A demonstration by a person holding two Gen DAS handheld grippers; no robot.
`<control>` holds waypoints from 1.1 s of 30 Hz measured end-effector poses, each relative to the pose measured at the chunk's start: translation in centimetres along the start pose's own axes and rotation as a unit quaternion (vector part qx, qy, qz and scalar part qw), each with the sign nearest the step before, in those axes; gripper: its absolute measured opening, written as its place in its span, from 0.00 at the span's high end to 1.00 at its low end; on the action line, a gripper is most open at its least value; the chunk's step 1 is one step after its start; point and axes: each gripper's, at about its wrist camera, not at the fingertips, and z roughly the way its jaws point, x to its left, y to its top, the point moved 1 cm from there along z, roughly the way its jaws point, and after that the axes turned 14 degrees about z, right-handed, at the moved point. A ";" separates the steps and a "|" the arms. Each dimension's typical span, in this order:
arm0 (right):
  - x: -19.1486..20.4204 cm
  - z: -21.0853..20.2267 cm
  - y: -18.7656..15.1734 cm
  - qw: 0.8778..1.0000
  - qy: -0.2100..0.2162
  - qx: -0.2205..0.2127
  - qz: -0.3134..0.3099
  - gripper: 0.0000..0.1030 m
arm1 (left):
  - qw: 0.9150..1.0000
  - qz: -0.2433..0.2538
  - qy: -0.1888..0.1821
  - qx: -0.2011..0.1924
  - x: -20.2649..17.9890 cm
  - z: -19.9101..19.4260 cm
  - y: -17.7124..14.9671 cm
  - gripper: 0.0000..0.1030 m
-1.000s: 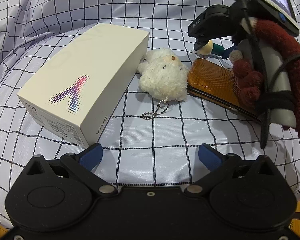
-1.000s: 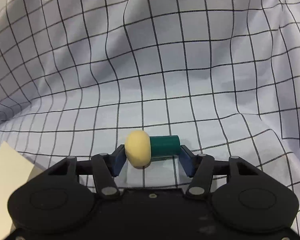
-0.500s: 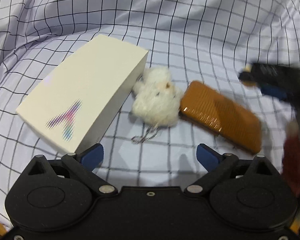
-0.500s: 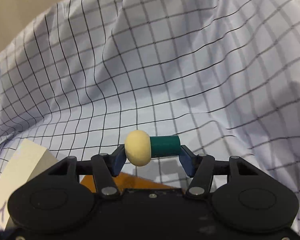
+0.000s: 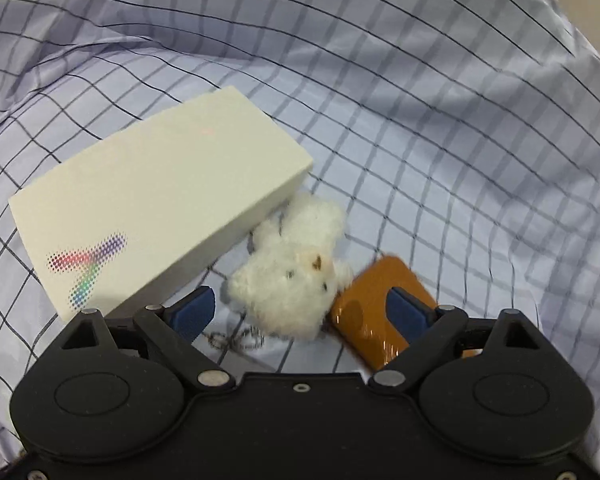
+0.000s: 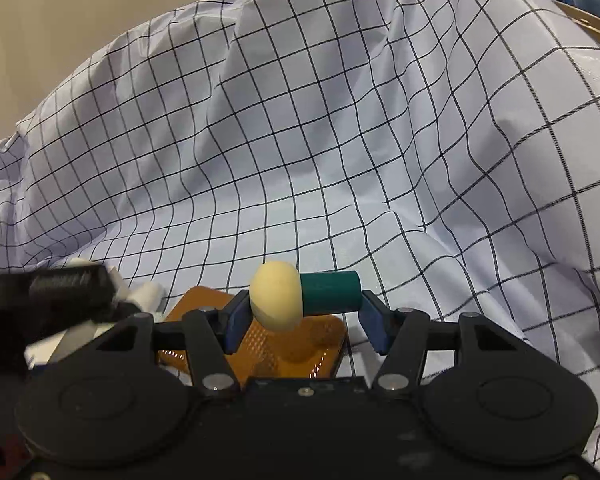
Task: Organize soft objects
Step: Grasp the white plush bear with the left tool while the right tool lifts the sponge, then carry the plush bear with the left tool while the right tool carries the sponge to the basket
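Evidently light and squashy, the white plush bear (image 5: pixel 292 276) suits a mid-body pinch from the open left gripper (image 5: pixel 300 312), while the right gripper (image 6: pixel 304 316) clamps a toy mushroom (image 6: pixel 300 300).

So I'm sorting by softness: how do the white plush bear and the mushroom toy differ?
The white plush bear is fluffy and lies on the checked cloth; the mushroom toy is smooth, cream-capped, green-stemmed. The bear sits between the open left tool; the right tool clamps the mushroom. Both are small.
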 end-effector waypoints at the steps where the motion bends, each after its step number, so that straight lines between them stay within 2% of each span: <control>1: 0.0 -0.3 -0.2 1.000 0.001 -0.002 -0.002 0.45 | 1.000 -0.004 0.006 -0.003 -0.2 0.1 0.2 0.14; 7: 0.2 -1.3 -0.9 1.000 0.011 -0.008 -0.011 0.45 | 0.999 -0.014 0.035 -0.002 -0.3 1.4 1.2 0.14; 10: 0.2 -1.6 -1.2 1.000 0.016 -0.011 -0.018 0.45 | 0.999 -0.015 0.041 0.018 -0.2 2.6 1.4 0.15; 12: 0.3 -1.8 -1.3 1.000 0.017 -0.011 -0.020 0.45 | 0.999 -0.004 0.035 0.016 -0.7 2.6 1.3 0.22; 14: 0.3 -2.0 -1.3 1.000 0.020 -0.011 -0.021 0.45 | 0.999 -0.001 0.026 0.026 -0.8 2.9 1.3 0.39; 16: 0.5 -2.3 -1.4 0.999 0.022 -0.011 -0.024 0.45 | 0.999 -0.001 0.024 0.025 -0.6 2.9 1.3 0.49; 20: 0.6 -2.9 -1.6 0.999 0.025 -0.012 -0.027 0.45 | 1.000 -0.003 0.007 0.013 0.1 2.1 1.5 0.51; 23: 0.8 -3.2 -1.8 0.999 0.026 -0.012 -0.028 0.45 | 1.000 0.021 0.003 -0.009 -0.3 0.5 1.8 0.51; 33: 1.2 -6.7 -2.2 0.999 0.032 -0.022 -0.034 0.45 | 0.994 0.078 -0.052 -0.046 -0.1 -7.0 0.4 0.51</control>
